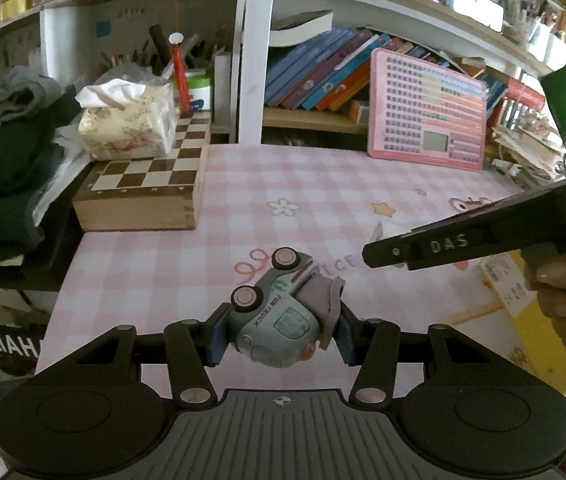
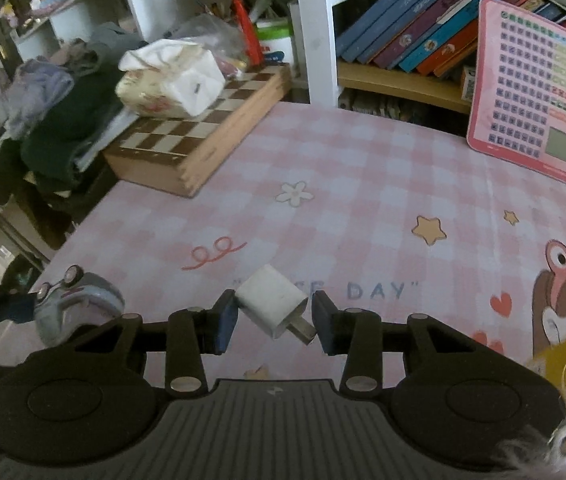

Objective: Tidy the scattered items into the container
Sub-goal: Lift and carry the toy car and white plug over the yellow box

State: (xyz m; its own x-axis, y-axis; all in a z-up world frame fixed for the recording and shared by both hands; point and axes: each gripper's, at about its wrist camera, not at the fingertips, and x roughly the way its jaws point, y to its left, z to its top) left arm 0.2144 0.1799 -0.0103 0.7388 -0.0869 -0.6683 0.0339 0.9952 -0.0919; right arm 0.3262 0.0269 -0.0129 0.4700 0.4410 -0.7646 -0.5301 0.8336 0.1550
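In the left wrist view my left gripper (image 1: 281, 336) is shut on a pale blue-green toy truck (image 1: 279, 312), which lies on its side with its wheels turned up. The right wrist view shows my right gripper (image 2: 275, 326) shut on a white USB charger (image 2: 271, 304). The charger sits slantwise, one corner on the left pad and its metal plug on the right pad. Both are held over the pink checked tablecloth (image 1: 323, 184). The right gripper (image 1: 483, 236) enters the left view from the right, held by a hand (image 1: 563, 308). The truck (image 2: 75, 304) shows at the right view's left edge.
A yellow box (image 1: 523, 312) sits at the table's right; its edge (image 2: 563, 356) shows beside grey fluff. A wooden chessboard box (image 1: 143, 188) with a tissue pack (image 1: 127, 120) stands back left. A pink learning tablet (image 1: 427, 112) leans on the bookshelf. Piled clothes (image 1: 3, 160) lie beyond the left edge.
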